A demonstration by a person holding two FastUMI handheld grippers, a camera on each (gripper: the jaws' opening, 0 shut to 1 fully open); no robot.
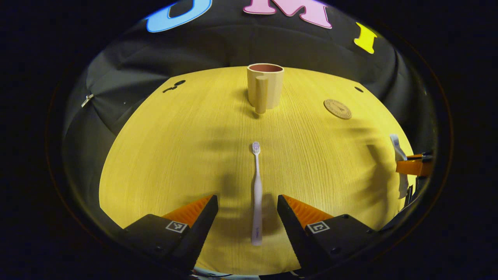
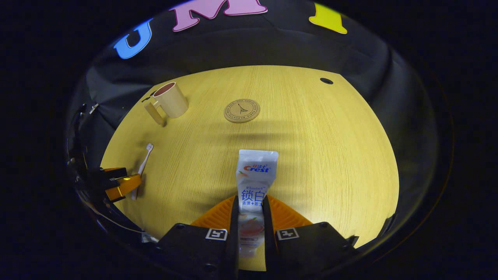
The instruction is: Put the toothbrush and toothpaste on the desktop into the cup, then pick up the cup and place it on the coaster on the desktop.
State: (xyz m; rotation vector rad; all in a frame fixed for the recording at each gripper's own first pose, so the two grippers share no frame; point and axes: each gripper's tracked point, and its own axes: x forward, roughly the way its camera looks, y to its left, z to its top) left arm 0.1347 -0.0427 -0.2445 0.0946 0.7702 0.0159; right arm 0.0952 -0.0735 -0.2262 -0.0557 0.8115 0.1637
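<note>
Right gripper view: right gripper (image 2: 251, 221) pinches the toothpaste (image 2: 255, 182) low on its soft, light tube, probably squashy, over the desktop (image 2: 330, 155). Left gripper (image 1: 247, 212) spread astride the toothbrush (image 1: 256, 194), slim, stiff, lying flat; grip mid-handle. Cup (image 1: 265, 87) stands empty beyond, coaster (image 1: 337, 109) nearby.
</note>
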